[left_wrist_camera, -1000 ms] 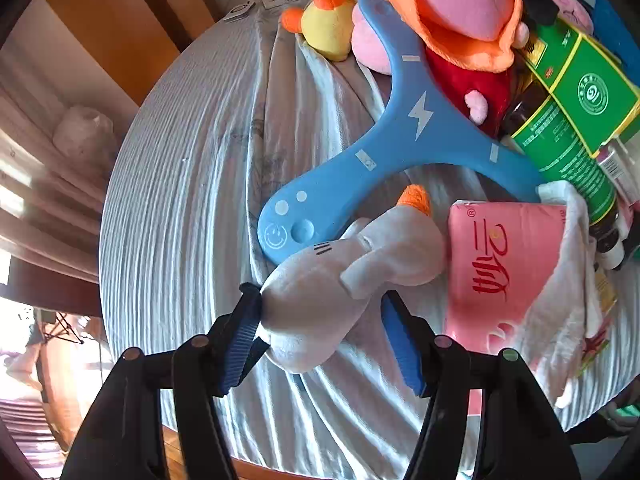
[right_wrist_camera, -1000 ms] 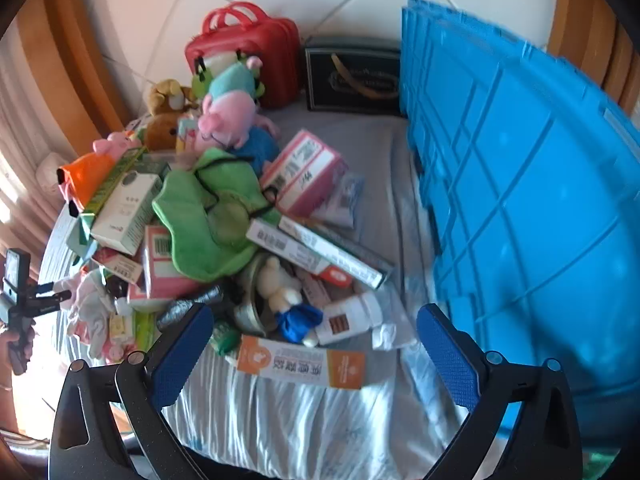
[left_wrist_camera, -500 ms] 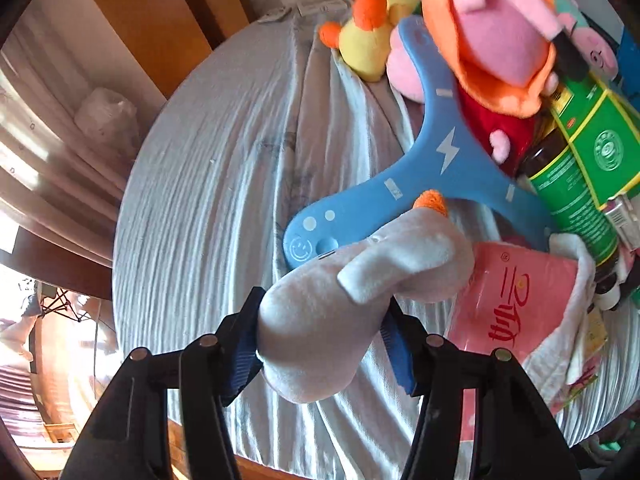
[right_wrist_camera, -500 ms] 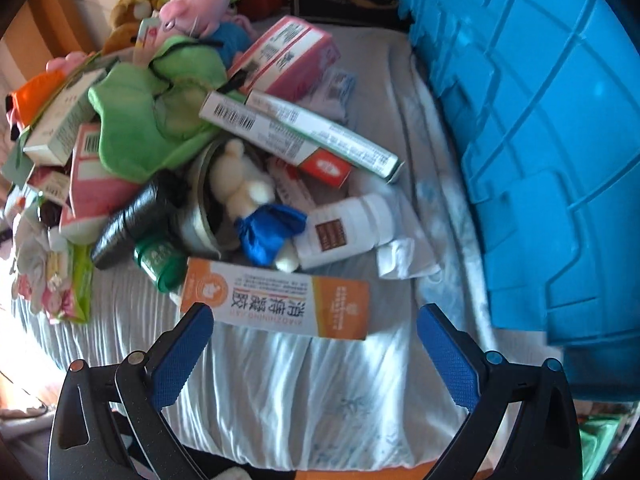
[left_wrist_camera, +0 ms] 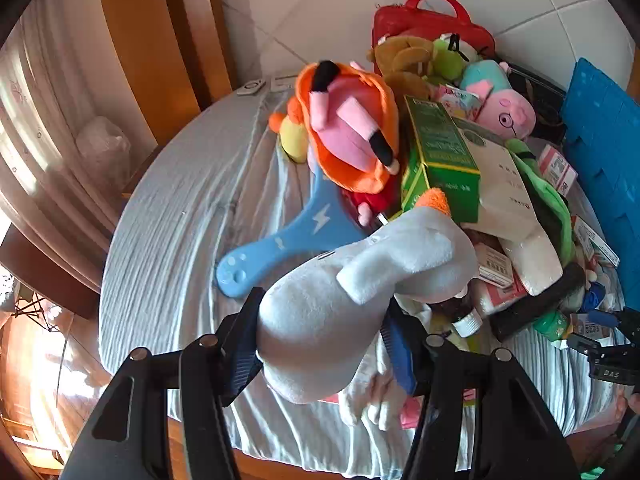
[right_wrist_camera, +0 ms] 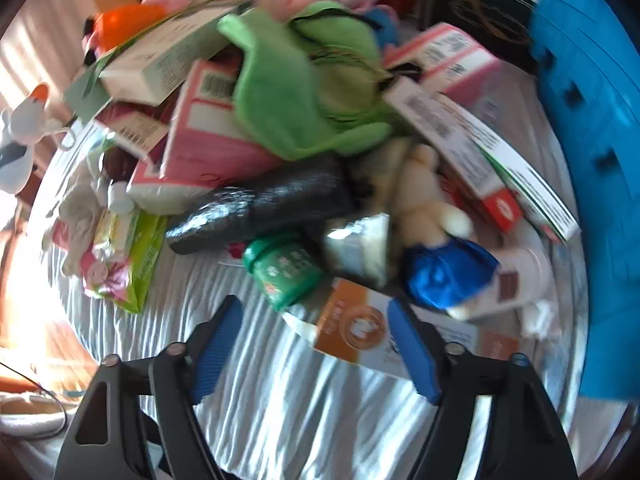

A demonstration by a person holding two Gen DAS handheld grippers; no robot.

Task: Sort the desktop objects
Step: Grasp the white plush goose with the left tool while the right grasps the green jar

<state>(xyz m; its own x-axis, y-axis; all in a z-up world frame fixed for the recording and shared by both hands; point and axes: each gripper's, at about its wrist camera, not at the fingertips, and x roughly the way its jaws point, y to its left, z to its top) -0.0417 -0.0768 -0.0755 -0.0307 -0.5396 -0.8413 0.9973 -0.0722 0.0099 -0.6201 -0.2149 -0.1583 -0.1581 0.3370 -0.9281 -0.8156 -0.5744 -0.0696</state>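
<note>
A grey ribbed cloth covers the table; a blue boomerang lies beside the piled clutter.

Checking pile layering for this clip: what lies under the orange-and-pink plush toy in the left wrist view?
The orange-and-pink plush toy lies on one arm of the blue boomerang; something red shows beneath its lower edge. That arm's far end is covered, as is whatever else lies underneath.

Grey striped cloth over table; wooden panel, white tiled wall, possibly curtain at left.
</note>
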